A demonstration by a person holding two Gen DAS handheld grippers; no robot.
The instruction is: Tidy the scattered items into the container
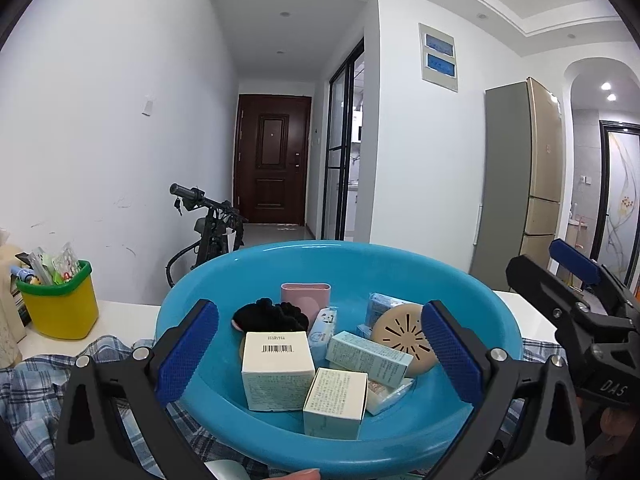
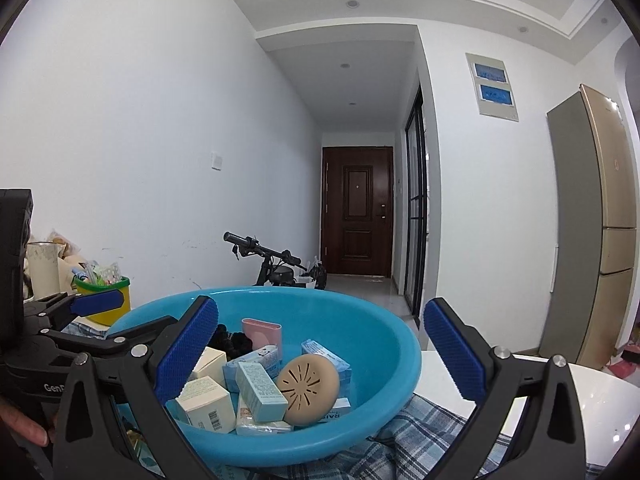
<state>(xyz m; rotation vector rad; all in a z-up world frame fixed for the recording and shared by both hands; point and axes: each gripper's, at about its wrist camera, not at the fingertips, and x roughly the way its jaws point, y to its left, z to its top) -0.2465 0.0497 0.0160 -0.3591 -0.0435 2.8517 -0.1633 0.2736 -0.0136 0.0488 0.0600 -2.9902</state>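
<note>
A blue plastic basin (image 1: 200, 300) sits on a plaid cloth (image 1: 36, 392) and holds several items: a white barcode box (image 1: 276, 376), a pale green box (image 1: 336, 402), a teal carton (image 1: 368, 354), a tan round perforated case (image 1: 402, 338), a black scrunchie (image 1: 268, 314) and a pink cup (image 1: 306, 294). My left gripper (image 1: 320, 356) is open and empty, its jaws spread across the basin's near side. My right gripper (image 2: 320, 356) is open and empty to the basin's right (image 2: 380, 332). The tan case (image 2: 308, 390) shows there too.
A yellow bin with a green rim (image 1: 60, 304), full of small packets, stands on the white table (image 1: 120, 316) at the left. A scooter (image 1: 212, 224) leans against the wall behind. A fridge (image 1: 524, 176) stands at the right, with a hallway and dark door (image 1: 272, 160) beyond.
</note>
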